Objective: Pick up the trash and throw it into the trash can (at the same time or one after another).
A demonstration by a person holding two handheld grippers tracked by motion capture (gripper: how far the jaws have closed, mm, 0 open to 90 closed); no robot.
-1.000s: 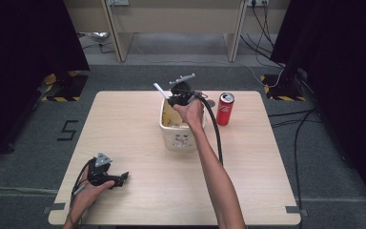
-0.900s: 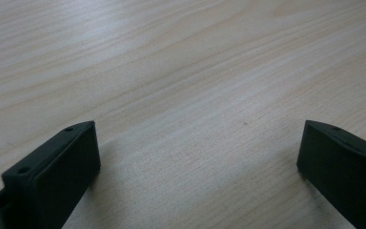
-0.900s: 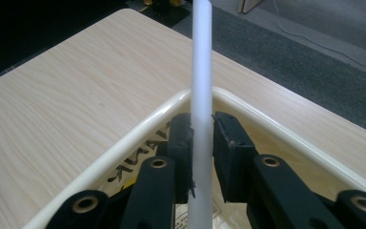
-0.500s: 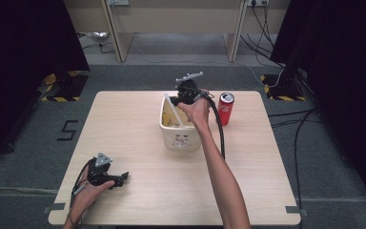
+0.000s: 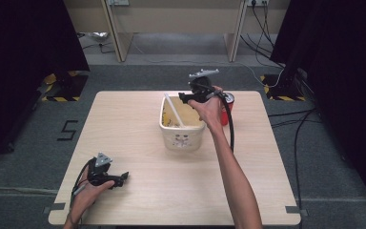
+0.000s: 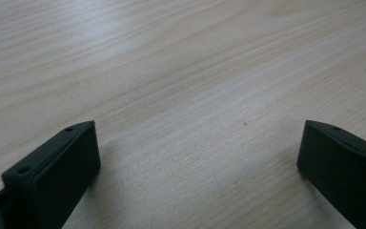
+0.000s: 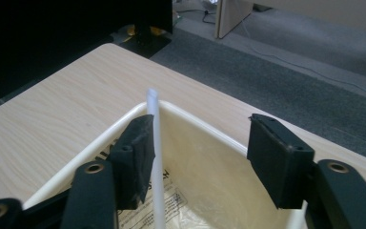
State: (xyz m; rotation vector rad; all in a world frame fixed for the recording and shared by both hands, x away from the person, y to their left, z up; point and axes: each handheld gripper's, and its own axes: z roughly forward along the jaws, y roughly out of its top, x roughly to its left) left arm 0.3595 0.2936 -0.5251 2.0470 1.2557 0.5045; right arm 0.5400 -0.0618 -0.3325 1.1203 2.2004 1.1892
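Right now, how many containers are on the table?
2: a cream rectangular plastic tub mid-table holding a white straw, and a red drink can just right of it, partly behind the person's right hand.

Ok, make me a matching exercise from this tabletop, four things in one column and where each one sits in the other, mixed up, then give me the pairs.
Things:
1. white straw
2. red can
3. left gripper
4. right gripper

Places:
A. low at the table's near left corner
B. above the cream tub's far rim
C. leaning inside the tub
D. standing just right of the tub

Pairs: 1-C, 2-D, 3-A, 4-B
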